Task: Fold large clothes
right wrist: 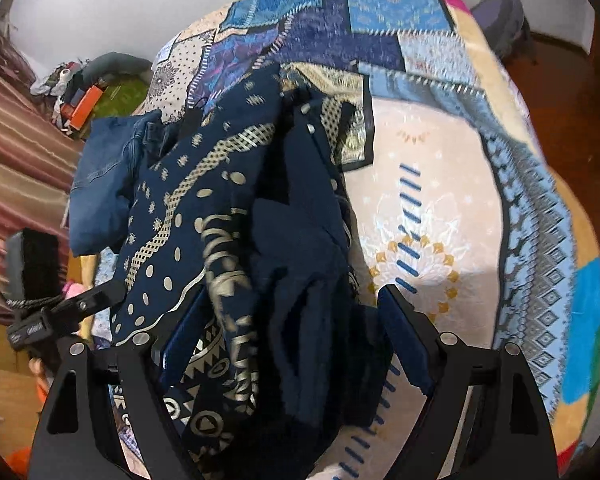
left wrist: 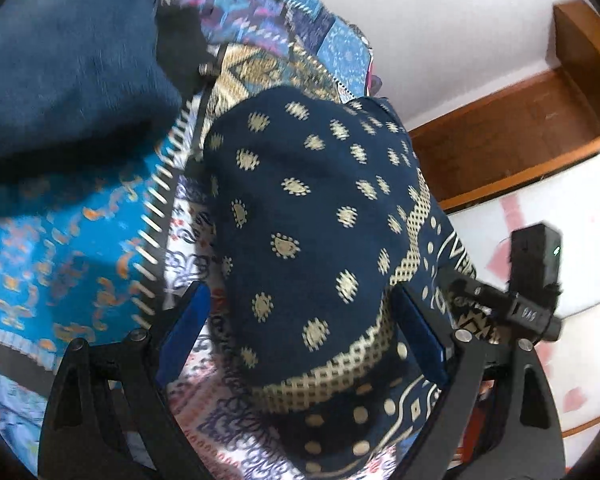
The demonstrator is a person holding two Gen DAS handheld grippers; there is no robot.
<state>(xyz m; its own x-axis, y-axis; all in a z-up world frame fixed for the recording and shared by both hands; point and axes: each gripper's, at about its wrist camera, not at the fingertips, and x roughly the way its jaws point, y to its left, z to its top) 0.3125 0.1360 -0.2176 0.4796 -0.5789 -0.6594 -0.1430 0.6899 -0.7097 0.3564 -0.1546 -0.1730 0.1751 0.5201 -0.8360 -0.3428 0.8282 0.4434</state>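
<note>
We're early: navy cream-printed cotton garment (right wrist: 204, 216) lies bunched mid-bed on the patchwork quilt (right wrist: 440, 184), unfolded. Left gripper (left wrist: 300, 344) and right gripper (right wrist: 292, 344) fingers apart, straddling cloth, nothing clamped.

Garment (left wrist: 308, 216): navy ground w/ cream dotted diamond motifs; cream lattice band curving along its edge, then cream dots and zigzag/triangle border toward 5 o'clock. Same garment in rt view showed plain navy folds at centre.
Jeans (right wrist: 100, 184): mid-blue denim, at 9 o'clock of garment in rt view.
Bedspread (right wrist: 440, 200): patchwork; cream panel w/ gold sunburst and blue dashes, turquoise, purple, pale-blue geometric patches.
Gripper pads (left wrist: 184, 328): blue; frames black.
Floor (left wrist: 500, 140): brown wood.
</note>
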